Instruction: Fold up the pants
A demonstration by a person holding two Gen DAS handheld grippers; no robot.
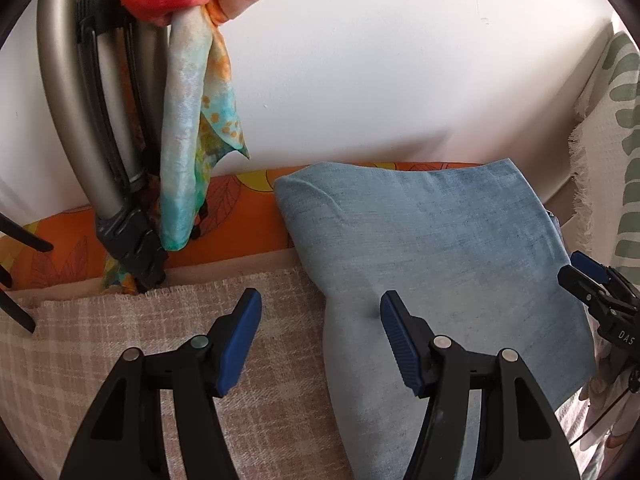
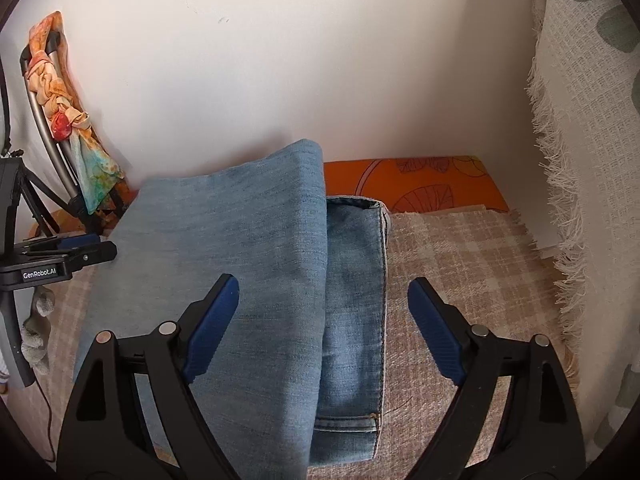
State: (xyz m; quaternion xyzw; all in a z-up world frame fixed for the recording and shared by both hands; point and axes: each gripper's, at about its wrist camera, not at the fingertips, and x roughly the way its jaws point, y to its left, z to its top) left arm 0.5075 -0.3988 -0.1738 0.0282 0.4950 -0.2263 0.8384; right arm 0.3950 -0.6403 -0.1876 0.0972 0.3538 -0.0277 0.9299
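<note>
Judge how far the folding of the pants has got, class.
Done: the light blue denim pants lie folded in layers on the beige checked cloth. In hand: nothing; left gripper and right gripper are both open over them. Left: perhaps squaring the uneven right edge where lower layers stick out.

Soft, even daylight; sharp pictures.
Fisheye bends the white wall and blackens every corner; faint shadows, no glare.

"GenRobot.AI" on left gripper, seemingly "DAS" on right gripper
</note>
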